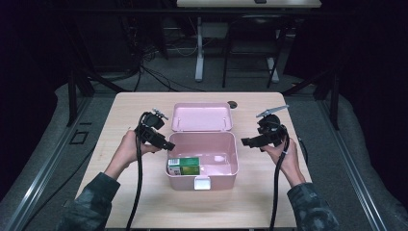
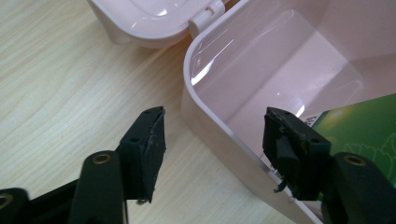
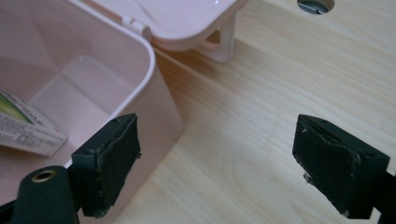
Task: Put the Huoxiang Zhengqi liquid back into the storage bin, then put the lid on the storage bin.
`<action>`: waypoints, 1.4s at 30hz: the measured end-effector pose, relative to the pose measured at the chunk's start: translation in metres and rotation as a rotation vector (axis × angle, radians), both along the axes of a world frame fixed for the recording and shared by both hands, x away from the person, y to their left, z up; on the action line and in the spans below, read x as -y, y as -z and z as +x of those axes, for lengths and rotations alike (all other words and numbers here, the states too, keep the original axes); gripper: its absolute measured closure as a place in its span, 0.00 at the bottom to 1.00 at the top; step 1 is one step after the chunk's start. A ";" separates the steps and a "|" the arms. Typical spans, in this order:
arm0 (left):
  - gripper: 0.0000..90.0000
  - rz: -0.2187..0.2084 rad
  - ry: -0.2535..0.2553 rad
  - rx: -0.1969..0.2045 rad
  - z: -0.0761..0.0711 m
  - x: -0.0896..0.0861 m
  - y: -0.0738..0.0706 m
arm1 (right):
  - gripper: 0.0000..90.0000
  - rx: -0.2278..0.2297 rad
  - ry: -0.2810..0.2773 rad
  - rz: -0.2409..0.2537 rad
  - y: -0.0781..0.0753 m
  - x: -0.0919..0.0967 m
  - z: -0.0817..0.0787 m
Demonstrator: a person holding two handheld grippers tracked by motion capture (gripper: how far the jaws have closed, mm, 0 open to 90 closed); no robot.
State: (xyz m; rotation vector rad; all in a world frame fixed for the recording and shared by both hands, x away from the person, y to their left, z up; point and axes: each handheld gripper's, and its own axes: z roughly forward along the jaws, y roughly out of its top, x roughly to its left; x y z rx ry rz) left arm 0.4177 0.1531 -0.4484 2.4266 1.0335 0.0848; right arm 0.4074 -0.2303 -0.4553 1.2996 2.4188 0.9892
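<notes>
A pink box stands open at the table's middle, its lid folded back behind it. Inside, at the front left, lies a green carton. My left gripper is at the box's left wall. In the left gripper view its jaws straddle that wall, one outside and one inside beside the carton; the outer pad stands clear of the wall. My right gripper hovers open just right of the box, one jaw by the box's corner, nothing between the jaws. The carton lies inside.
A round cable hole sits in the wooden table behind the lid. A white latch tab sticks out at the box's front. Beyond the table's far edge stand dark frames and desk legs.
</notes>
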 end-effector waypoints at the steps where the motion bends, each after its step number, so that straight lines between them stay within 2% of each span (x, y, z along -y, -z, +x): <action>1: 0.50 -0.003 -0.005 0.001 0.000 0.000 0.002 | 0.16 0.006 0.001 0.005 -0.001 -0.002 0.003; 12: 0.60 -0.033 -0.021 0.005 -0.001 0.002 0.008 | 0.21 0.015 -0.013 0.023 -0.010 -0.020 0.032; 19: 0.65 -0.053 -0.034 0.014 -0.002 0.002 0.010 | 0.38 0.012 0.007 0.064 -0.007 -0.030 0.055; 22: 0.66 -0.057 -0.041 0.023 -0.003 0.002 0.010 | 0.47 0.013 0.017 0.061 -0.005 -0.035 0.066; 27: 0.66 -0.074 -0.057 0.035 -0.004 0.001 0.013 | 0.56 0.006 0.036 0.072 -0.001 -0.042 0.081; 29: 0.66 -0.070 -0.055 0.042 -0.004 0.002 0.012 | 0.59 -0.002 0.041 0.051 0.003 -0.047 0.087; 35: 0.67 -0.077 -0.063 0.047 -0.006 0.001 0.012 | 0.69 -0.010 0.094 0.052 0.011 -0.055 0.107; 39: 0.67 -0.084 -0.059 0.046 -0.005 0.000 0.013 | 0.73 -0.022 0.132 0.048 0.020 -0.058 0.118; 42: 0.67 -0.087 -0.059 0.047 -0.005 0.000 0.013 | 0.75 -0.029 0.156 0.064 0.025 -0.057 0.124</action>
